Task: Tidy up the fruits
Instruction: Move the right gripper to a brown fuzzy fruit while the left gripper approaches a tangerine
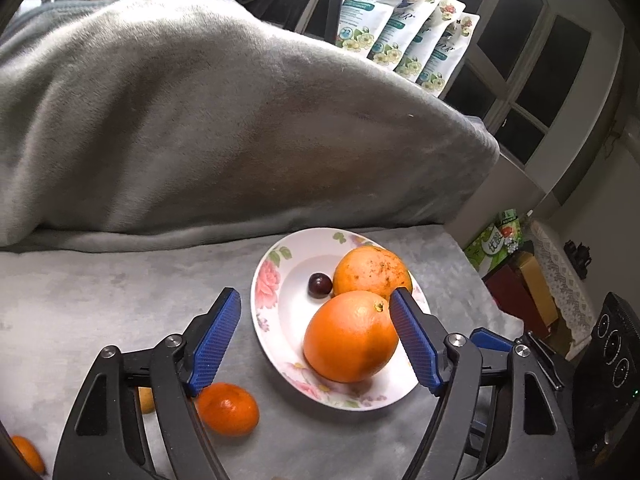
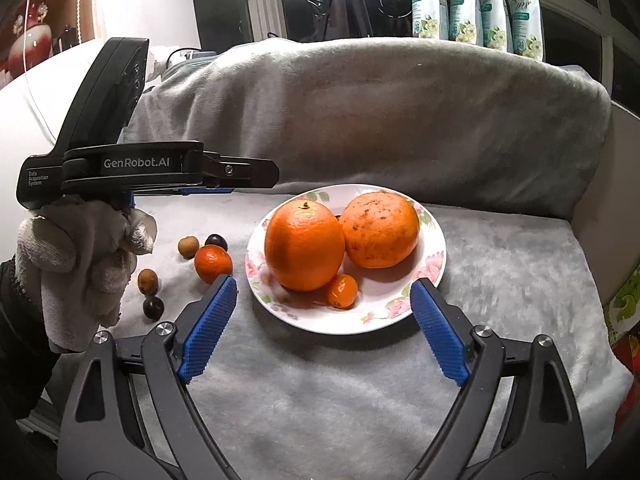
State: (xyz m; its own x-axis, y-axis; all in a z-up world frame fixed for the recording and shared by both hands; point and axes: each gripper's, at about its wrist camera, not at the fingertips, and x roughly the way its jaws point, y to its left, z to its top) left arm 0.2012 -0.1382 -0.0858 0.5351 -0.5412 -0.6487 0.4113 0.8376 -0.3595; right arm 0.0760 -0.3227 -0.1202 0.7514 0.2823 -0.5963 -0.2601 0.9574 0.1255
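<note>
A floral plate (image 2: 434, 240) sits on the grey plush cover (image 2: 500, 280) and holds two large oranges touching each other – a smooth one (image 2: 304, 246) and a speckled one (image 2: 380, 230) – with a small kumquat (image 2: 342, 291) against the smooth one and a dark grape (image 1: 319, 285) behind them. Both tongs stand spread with nothing pinched: the right gripper (image 2: 324, 296) frames the plate's near rim, while the left gripper (image 1: 314, 304) straddles the smooth orange without its pads pressing. Left of the plate, on the cover, lie a mandarin (image 2: 213, 263), two brown longans (image 2: 188, 247) and two more dark grapes (image 2: 153, 308) – near the gloved left hand (image 2: 80, 256).
</note>
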